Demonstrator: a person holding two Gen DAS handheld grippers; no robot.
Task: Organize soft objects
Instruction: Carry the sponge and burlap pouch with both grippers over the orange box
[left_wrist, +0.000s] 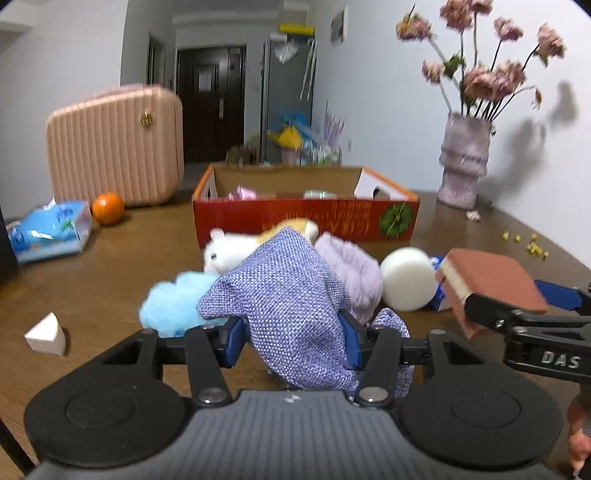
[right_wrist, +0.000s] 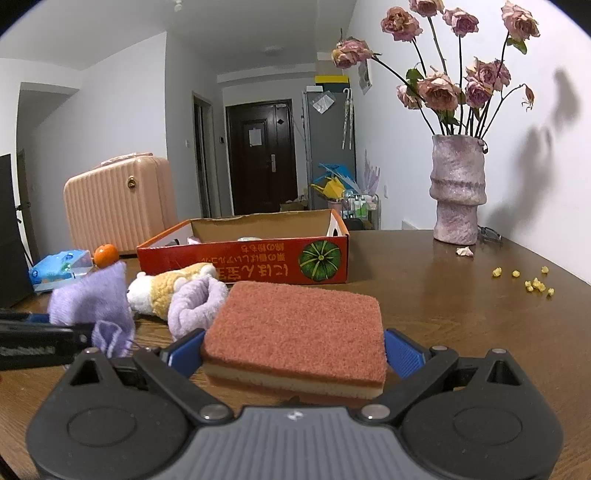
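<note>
Here, a lilac pouch (left_wrist: 291, 295) is clamped by the left hand-held gripper (left_wrist: 291, 341), a sponge (right_wrist: 295, 328) by the right hand-held gripper (right_wrist: 293, 354), above the bench (right_wrist: 461, 332).

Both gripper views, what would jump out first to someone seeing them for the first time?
A purple woven pouch fills the middle of the left view, pinched in the left gripper above the table. In the right view a reddish sponge sits clamped in the right gripper. Behind both stands an open red cardboard box, with a vase of dried pink roses to its right.
</note>
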